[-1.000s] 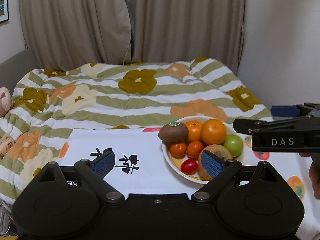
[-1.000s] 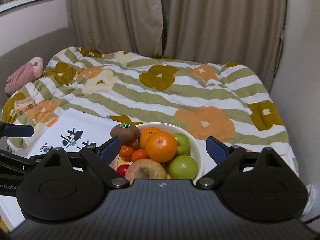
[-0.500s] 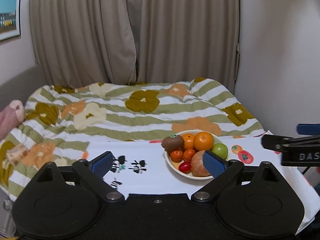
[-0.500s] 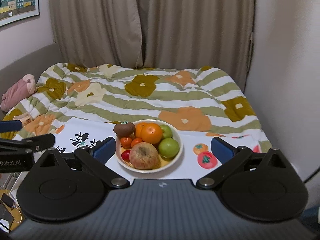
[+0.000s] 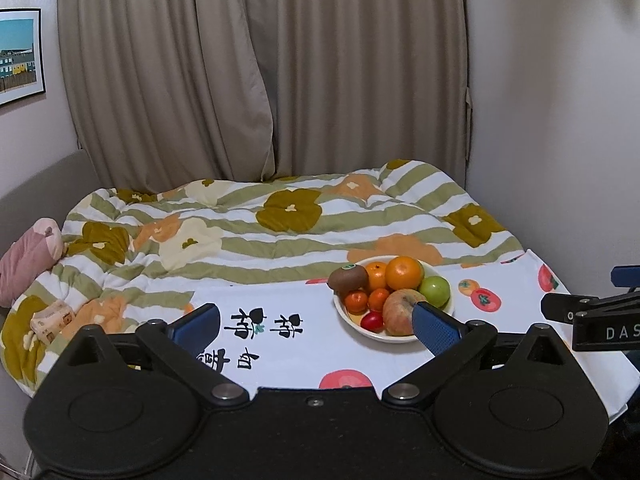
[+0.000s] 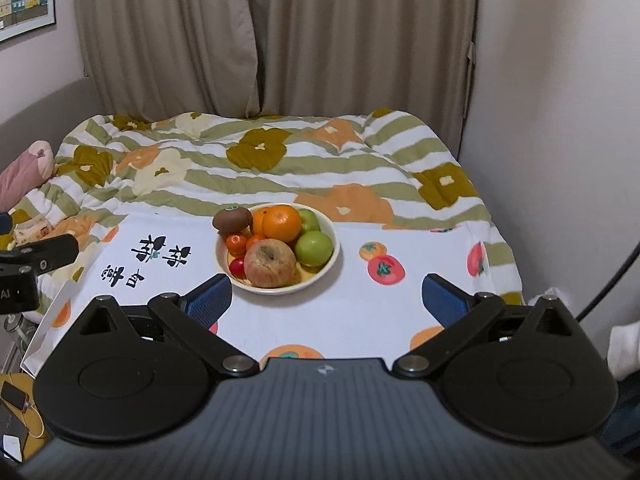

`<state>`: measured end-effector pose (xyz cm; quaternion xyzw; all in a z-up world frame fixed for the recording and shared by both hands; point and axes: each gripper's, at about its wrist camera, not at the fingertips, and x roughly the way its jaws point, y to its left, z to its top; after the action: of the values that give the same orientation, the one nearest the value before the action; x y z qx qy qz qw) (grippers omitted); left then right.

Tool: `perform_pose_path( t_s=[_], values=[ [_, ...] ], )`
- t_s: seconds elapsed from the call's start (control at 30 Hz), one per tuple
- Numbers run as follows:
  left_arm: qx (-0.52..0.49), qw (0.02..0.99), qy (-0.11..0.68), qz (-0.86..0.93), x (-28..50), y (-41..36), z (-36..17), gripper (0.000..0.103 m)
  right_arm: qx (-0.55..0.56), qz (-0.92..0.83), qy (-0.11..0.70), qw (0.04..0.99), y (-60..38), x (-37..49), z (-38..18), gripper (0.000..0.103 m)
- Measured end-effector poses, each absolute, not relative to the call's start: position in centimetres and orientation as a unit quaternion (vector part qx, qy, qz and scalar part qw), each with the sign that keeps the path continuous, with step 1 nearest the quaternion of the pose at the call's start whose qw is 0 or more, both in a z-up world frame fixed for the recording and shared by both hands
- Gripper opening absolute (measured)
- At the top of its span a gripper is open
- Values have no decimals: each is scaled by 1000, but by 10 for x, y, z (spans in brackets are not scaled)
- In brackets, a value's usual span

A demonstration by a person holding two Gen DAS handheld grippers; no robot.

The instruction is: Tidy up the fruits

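Left gripper [image 5: 316, 326] and right gripper [image 6: 326, 294] both spread wide, pinching nothing, held near side of the white printed cloth [image 6: 360, 312].

Fruit all piled in a cream bowl [image 6: 330, 258] resting on that cloth, far of both pairs of blue pads [image 6: 210, 300]. In the bowl: russet apple [image 6: 270, 264] at the near edge, small red tomato [image 6: 238, 267] touching its left side, two green apples [image 6: 314, 248] to the right, large orange [image 6: 282, 222] at the far middle, kiwi [image 6: 232, 219] with a green sticker perched on the far-left rim, small tangerines [image 6: 236, 242] beneath it. Cloth laid over a striped floral duvet [image 6: 260, 168]; beige curtains [image 6: 260, 40] behind; pink plush [image 6: 24, 168] at far left. From the left wrist view, right pad [image 5: 436, 330] overlapping the russet apple's near-right side.
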<state>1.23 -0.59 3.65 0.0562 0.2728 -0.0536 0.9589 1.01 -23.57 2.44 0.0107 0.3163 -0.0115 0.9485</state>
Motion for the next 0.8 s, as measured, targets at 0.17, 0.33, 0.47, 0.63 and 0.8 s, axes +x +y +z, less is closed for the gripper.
perform_pose_path(
  t_s=[0.17,0.33,0.47,0.63,0.8],
  values=[
    [43,959,275,-51,7,-5,34,103,9,-21,320,947,-237,5,23,103],
    [43,959,276,-52,5,-4,33,103,15,-25,325,945,-239,3,22,103],
    [39,958,277,-55,5,-1,33,103,18,-26,327,944,-241,3,21,103],
    [39,958,278,-56,7,-2,33,103,18,-27,329,944,-242,5,20,103],
    [40,959,276,-55,7,-3,34,103,21,-27,331,943,-242,6,19,103]
  ],
)
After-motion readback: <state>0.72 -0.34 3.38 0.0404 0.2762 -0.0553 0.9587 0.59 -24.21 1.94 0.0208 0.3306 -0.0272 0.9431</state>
